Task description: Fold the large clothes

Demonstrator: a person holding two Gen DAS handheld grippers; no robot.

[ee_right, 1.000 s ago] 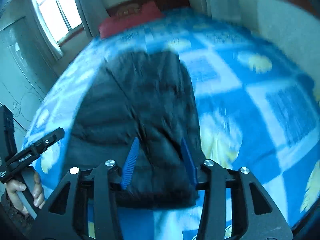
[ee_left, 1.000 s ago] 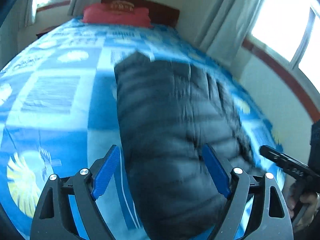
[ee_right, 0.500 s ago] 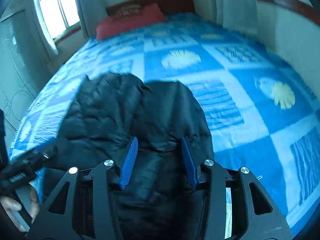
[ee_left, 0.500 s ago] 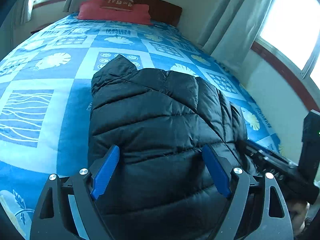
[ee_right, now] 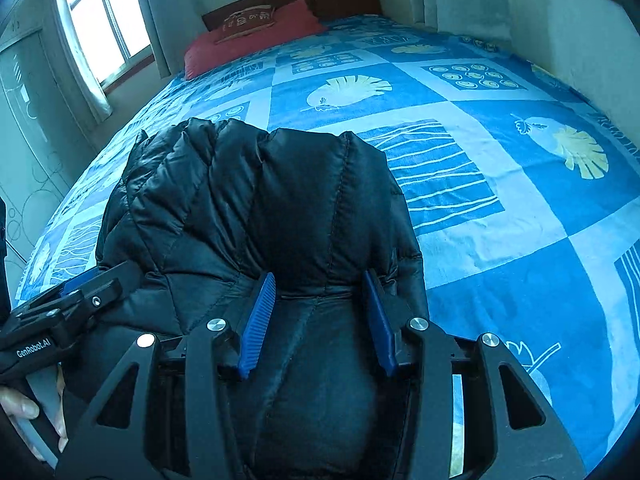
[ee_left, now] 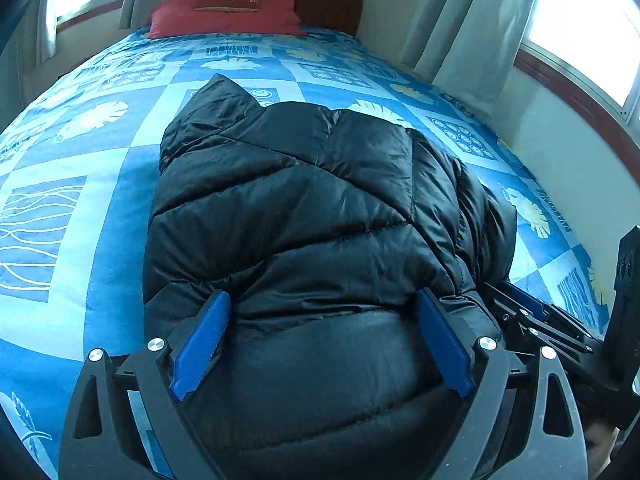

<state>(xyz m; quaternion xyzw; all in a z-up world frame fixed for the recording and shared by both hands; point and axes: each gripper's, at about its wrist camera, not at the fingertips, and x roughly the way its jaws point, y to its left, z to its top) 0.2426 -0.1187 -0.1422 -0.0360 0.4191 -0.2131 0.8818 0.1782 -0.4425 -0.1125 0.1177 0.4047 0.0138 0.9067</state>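
A black puffer jacket (ee_left: 312, 208) lies bunched on the blue patterned bedspread (ee_left: 80, 184), its near end rising into both grippers. My left gripper (ee_left: 322, 296) has its blue pads (ee_left: 200, 344) set wide against the jacket's sides, and its jaws are opening with the jacket still between them. My right gripper (ee_right: 319, 276) is shut on a narrower bunch of the jacket (ee_right: 260, 200). The two grippers sit side by side at the near end: the right gripper (ee_left: 540, 320) shows at the left view's right edge, and the left gripper (ee_right: 80, 296) at the right view's left edge.
Red pillows (ee_left: 224, 16) lie by the wooden headboard (ee_left: 328, 0) at the far end. Curtained windows (ee_left: 580, 12) line the walls on both sides. A wall (ee_left: 568, 168) runs close along the bed's right edge. A hand (ee_right: 24, 408) holds the left gripper's handle.
Both grippers have come down and forward with the jacket. It hung blurred above the bed before and now rests on the bedspread. The left jaws stand slightly wider.
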